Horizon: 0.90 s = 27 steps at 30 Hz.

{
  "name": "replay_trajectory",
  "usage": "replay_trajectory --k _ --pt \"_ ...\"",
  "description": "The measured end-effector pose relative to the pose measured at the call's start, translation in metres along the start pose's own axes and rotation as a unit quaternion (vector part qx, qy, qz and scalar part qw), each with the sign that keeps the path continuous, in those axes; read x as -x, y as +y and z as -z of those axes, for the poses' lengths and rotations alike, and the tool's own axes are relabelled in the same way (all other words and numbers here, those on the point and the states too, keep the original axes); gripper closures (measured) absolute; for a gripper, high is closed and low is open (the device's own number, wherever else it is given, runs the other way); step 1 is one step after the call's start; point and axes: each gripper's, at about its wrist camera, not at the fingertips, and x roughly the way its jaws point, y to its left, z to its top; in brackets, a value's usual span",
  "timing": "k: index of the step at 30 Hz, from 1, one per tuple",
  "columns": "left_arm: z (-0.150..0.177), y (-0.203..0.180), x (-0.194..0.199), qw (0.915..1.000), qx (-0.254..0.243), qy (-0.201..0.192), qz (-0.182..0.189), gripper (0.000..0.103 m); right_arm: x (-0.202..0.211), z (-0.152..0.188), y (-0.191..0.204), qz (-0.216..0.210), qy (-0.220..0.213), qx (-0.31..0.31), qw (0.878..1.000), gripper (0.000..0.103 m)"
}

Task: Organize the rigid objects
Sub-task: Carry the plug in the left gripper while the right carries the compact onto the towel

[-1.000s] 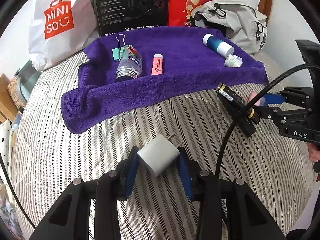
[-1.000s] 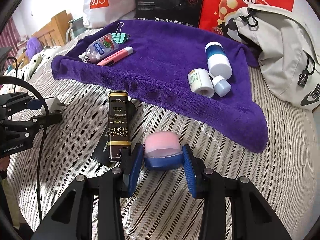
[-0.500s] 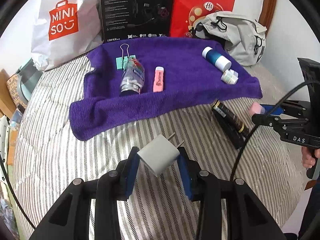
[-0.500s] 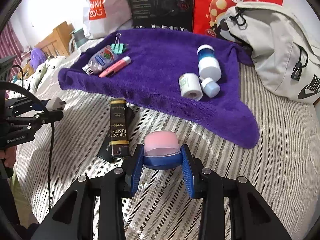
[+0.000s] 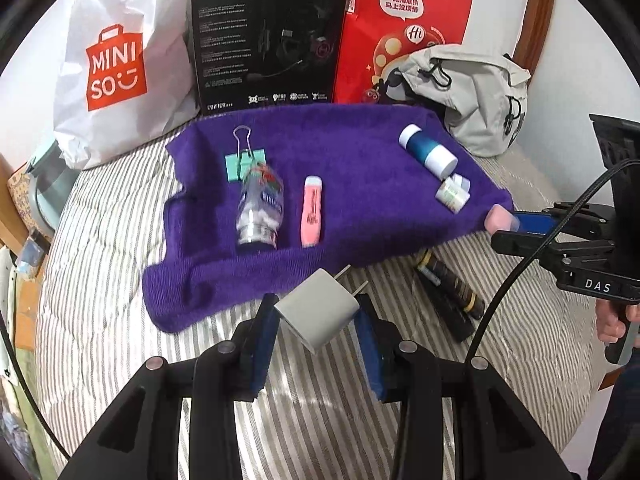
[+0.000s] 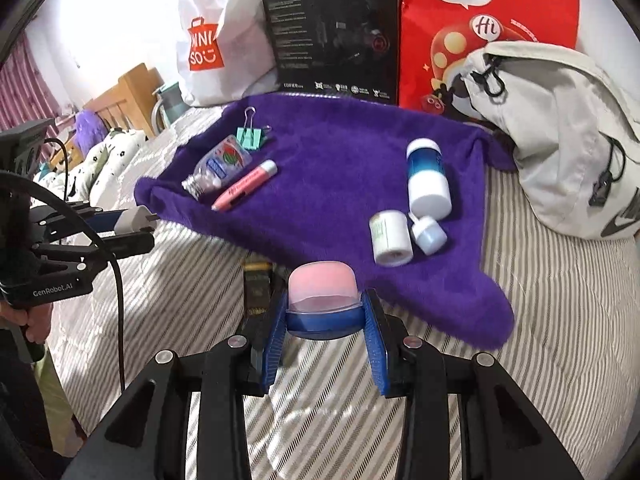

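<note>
1. The striped bed cover (image 5: 120,320) spans the whole scene; along its far edge stand a white shopping bag (image 5: 116,68), a black headset box (image 5: 268,36) and a red paper bag (image 5: 404,28), with a grey backpack (image 6: 560,136) at the far right.
2. A purple towel (image 6: 340,168) lies spread on the far half of the cover.
3. The left gripper (image 5: 316,320) is clamped on a white plug adapter (image 5: 318,314), tilted, prongs pointing far, above the towel's near edge.
4. The right gripper (image 6: 324,316) is clamped on a pink-capped blue jar (image 6: 322,300), at the towel's near right corner.
5. A black-and-gold box (image 5: 450,290) lies on the cover, just near the towel.
6. On the towel's left lie a clear bottle (image 5: 260,210), a pink highlighter (image 5: 312,210) beside it and a green binder clip (image 5: 244,158) at the bottle's far end.
7. On its right lie a blue-and-white bottle (image 6: 426,178), a small white jar (image 6: 390,238) and a small pale-blue cap (image 6: 429,234), close together.
</note>
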Motion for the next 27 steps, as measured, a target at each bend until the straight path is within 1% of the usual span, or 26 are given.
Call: replay_trajectory --k 5,13,22,27 --pt "-0.012 0.006 -0.003 1.0000 0.000 -0.004 -0.002 0.066 -0.014 -0.022 -0.003 -0.007 0.000 0.001 1.000 0.066" --pt "-0.023 0.021 -0.010 0.9999 0.010 -0.007 -0.008 0.066 -0.056 -0.052 -0.010 -0.007 0.023 0.002 1.000 0.066" --pt "-0.029 0.033 -0.018 0.9998 0.019 -0.003 -0.007 0.066 -0.090 -0.059 0.000 0.004 0.050 0.018 0.999 0.066" --pt "-0.034 0.036 -0.024 0.9998 0.017 0.002 -0.006 0.066 -0.090 -0.058 -0.003 -0.005 0.047 0.020 0.999 0.066"
